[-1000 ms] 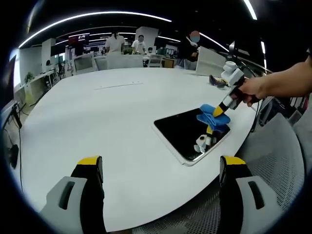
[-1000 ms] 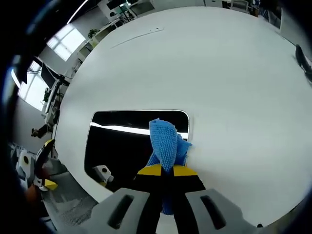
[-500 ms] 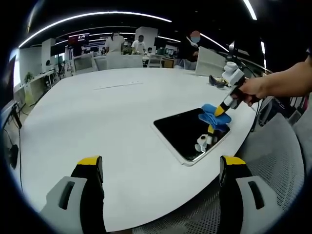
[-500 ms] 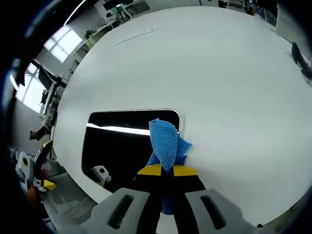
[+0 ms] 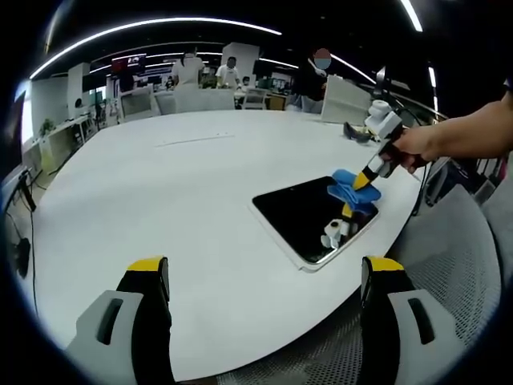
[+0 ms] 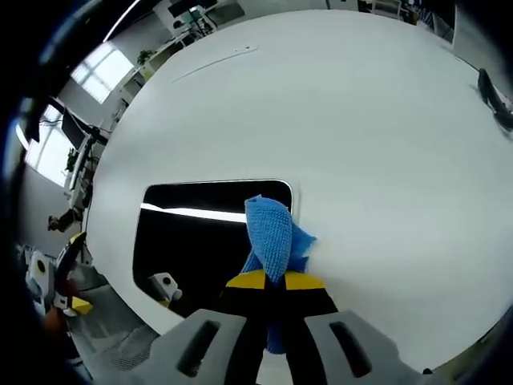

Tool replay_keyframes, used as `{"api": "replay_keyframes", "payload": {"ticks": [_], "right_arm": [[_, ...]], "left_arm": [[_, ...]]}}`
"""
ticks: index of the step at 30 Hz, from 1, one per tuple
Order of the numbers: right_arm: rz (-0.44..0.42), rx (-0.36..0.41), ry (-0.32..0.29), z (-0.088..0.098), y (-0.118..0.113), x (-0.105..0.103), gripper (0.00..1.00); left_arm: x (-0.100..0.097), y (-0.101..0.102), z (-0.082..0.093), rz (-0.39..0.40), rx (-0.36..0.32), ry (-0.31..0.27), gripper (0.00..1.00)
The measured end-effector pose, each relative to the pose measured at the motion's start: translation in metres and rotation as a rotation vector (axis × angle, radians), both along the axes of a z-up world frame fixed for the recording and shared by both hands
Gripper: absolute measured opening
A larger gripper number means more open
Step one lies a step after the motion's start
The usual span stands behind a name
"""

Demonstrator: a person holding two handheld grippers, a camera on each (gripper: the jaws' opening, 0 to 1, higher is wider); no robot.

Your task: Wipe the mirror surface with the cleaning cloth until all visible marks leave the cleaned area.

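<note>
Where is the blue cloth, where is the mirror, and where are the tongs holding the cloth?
blue cloth [image 6: 271, 233], right gripper view, on its raised folded top.
mirror [image 6: 192, 241], right gripper view, on its dark glass.
right tongs [image 6: 271, 281], right gripper view, between the yellow tips.

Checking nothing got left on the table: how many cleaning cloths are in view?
1: the blue cloth is clamped in the right gripper, over the mirror's edge.

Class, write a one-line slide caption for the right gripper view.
Right gripper shut on blue cloth, at the mirror on a white table.
</note>
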State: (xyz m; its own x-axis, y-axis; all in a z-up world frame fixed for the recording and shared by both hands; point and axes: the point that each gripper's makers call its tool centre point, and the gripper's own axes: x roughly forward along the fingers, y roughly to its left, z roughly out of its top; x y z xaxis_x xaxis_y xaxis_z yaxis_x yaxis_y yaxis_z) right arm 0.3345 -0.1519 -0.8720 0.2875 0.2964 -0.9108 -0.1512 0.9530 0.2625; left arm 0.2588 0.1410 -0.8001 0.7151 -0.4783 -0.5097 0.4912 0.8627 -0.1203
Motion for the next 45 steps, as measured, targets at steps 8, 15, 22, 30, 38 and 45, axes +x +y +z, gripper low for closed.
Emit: {"api": "replay_keyframes", "payload": {"ticks": [8,15,22,30,38,45], "right_arm": [[-0.013,-0.012,-0.017,0.001,0.001,-0.002,0.00],[-0.028,0.023,-0.011,0.001,0.000,-0.009,0.01],[-0.006,0.001,-0.014,0.002,0.003,-0.021,0.00],[-0.034,0.014,-0.001,0.002,0.003,-0.034,0.00],[-0.038,0.009,-0.004,0.003,0.004,-0.045,0.00],[-0.029,0.026,0.005,0.003,0.008,-0.058,0.00]], "left_arm": [[0.000,0.001,0.001,0.004,0.001,0.000,0.99],[0.000,0.001,0.001,0.007,0.003,0.001,0.99],[0.000,0.001,0.001,0.008,0.003,0.000,0.99],[0.000,0.002,0.000,0.012,0.004,0.001,0.99],[0.000,0.001,0.000,0.010,0.000,0.003,0.99],[0.000,0.000,0.001,0.009,-0.004,0.003,0.99]]}}
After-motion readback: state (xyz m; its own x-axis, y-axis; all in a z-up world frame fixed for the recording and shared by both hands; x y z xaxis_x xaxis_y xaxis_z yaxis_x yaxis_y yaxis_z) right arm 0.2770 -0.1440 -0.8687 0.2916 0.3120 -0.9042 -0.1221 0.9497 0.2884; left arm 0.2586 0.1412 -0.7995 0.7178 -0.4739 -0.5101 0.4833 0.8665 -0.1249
